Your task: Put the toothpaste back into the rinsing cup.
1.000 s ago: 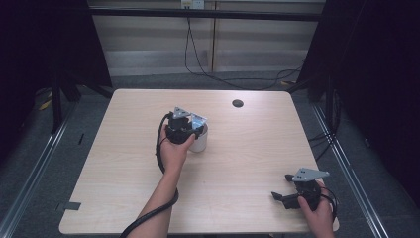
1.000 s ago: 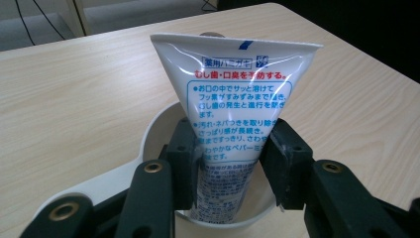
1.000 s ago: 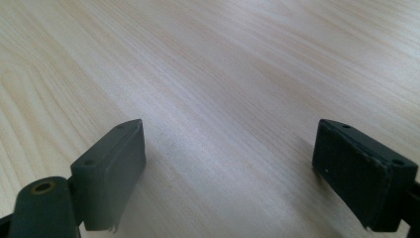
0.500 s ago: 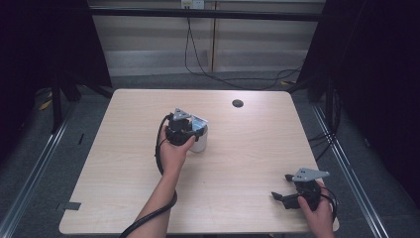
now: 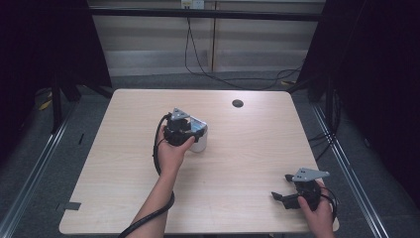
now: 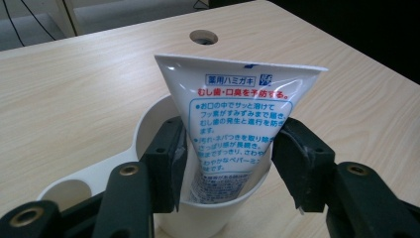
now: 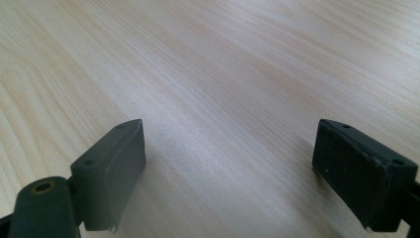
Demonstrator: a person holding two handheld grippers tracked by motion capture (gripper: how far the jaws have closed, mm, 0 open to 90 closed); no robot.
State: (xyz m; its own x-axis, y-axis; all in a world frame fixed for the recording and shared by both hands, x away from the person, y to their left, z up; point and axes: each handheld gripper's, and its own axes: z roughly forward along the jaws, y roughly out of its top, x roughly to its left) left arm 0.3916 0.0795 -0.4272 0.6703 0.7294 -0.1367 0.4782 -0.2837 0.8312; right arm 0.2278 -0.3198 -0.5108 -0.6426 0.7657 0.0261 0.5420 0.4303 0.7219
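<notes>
1. Judging progress, I would say the placing is nearly done: the toothpaste tube (image 6: 240,124) stands cap-down inside the white cup (image 6: 148,124), its crimped end sticking up above the rim
2. My left gripper (image 6: 228,158) has its jaws on either side of the tube just above the cup's rim; the left pad looks to be touching it and the right pad sits at its edge, so I read this as a light pinch on the tube, not yet let go
3. What I judge is left: spread the jaws, lift the left gripper away, and check the tube stays leaning in the cup
4. The cup stands near the middle of the table (image 5: 124,198), in the high view partly hidden under my left gripper (image 5: 190,130). It holds the tube; its side holder with the round opening (image 6: 67,191) looks empty
5. My right gripper (image 5: 281,187) rests at the near right corner of the table, jaws spread wide with bare wood between them, well apart from the cup
</notes>
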